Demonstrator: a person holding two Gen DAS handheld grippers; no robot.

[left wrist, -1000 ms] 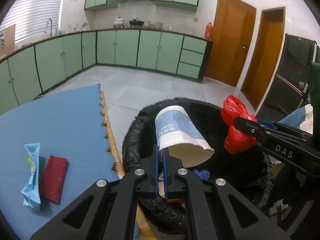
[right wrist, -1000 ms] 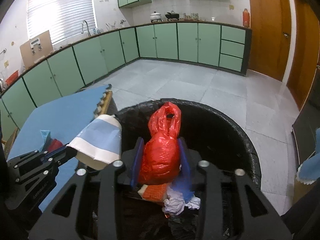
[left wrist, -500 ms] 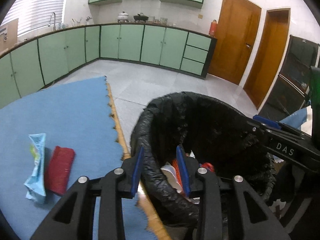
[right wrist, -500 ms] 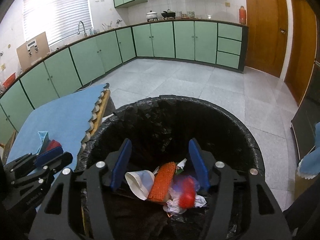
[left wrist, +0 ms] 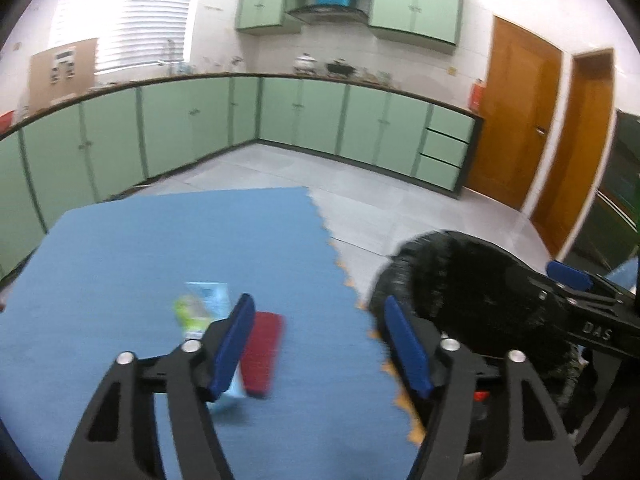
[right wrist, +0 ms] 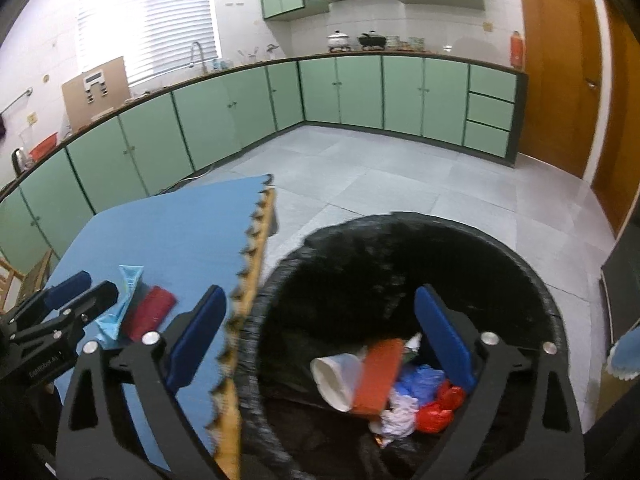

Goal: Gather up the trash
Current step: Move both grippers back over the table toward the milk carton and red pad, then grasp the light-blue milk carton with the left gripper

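One blue foam mat [left wrist: 160, 248]. One black-lined trash bin [right wrist: 400, 248] beside it, holding one paper cup [right wrist: 334, 376] and one red bag [right wrist: 436, 410]. Two grippers, left [left wrist: 320, 340] and right [right wrist: 320, 336], jaws just opened wide, gripping nothing. On mat: one red packet [left wrist: 262, 354], one light-blue wrapper [left wrist: 202, 308], touching.

A kitchen with white tiled walls [right wrist: 240, 24] and a pale grey tiled floor [right wrist: 392, 196]. Light green base cabinets [right wrist: 340, 92] run in an L along two walls under a dark countertop, ending in a stack of three drawers [right wrist: 490, 114]. Matching wall cabinets [left wrist: 412, 4] hang above, flanking a range hood [left wrist: 328, 12]. A window with white blinds [right wrist: 148, 20] glows brightly on the left, above a sink tap [right wrist: 196, 52]. A white pot [right wrist: 339, 39] and a black pan [right wrist: 372, 40] sit on the counter. Two wooden doors [left wrist: 520, 128] stand on the right.
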